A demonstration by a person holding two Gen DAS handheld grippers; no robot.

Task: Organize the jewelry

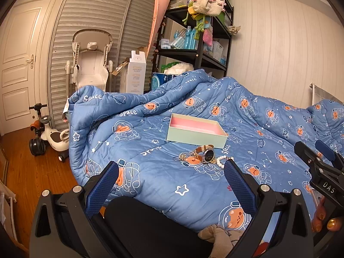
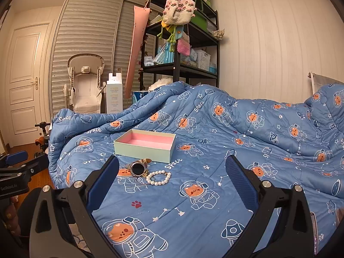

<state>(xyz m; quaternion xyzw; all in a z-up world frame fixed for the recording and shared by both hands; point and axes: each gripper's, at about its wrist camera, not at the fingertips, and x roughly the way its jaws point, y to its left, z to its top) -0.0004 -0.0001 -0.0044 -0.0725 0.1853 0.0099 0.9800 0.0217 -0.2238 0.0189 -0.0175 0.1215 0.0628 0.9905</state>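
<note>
A pale green box (image 1: 196, 137) (image 2: 144, 149) with a pink inside lies open and empty on the blue space-print quilt (image 1: 150, 142) (image 2: 236, 150). Just in front of it lie a wristwatch (image 1: 206, 153) (image 2: 138, 167), a white pearl bracelet (image 1: 221, 161) (image 2: 159, 178) and a thin gold chain (image 1: 183, 157). My left gripper (image 1: 172, 165) is open, low over the quilt's near edge, short of the jewelry. My right gripper (image 2: 172, 161) is open too, with the watch and pearls between and beyond its fingers. Neither holds anything. The right gripper (image 1: 318, 161) also shows at the right edge of the left wrist view.
Behind the bed stand a black shelf unit (image 1: 200, 43) (image 2: 182, 49) with hanging knitted bags, a white high chair (image 1: 91, 62) (image 2: 86, 86) and a tall carton (image 1: 135, 73). A ride-on toy (image 1: 47, 135) sits on the wooden floor at left. A hand (image 1: 326, 219) grips the right tool.
</note>
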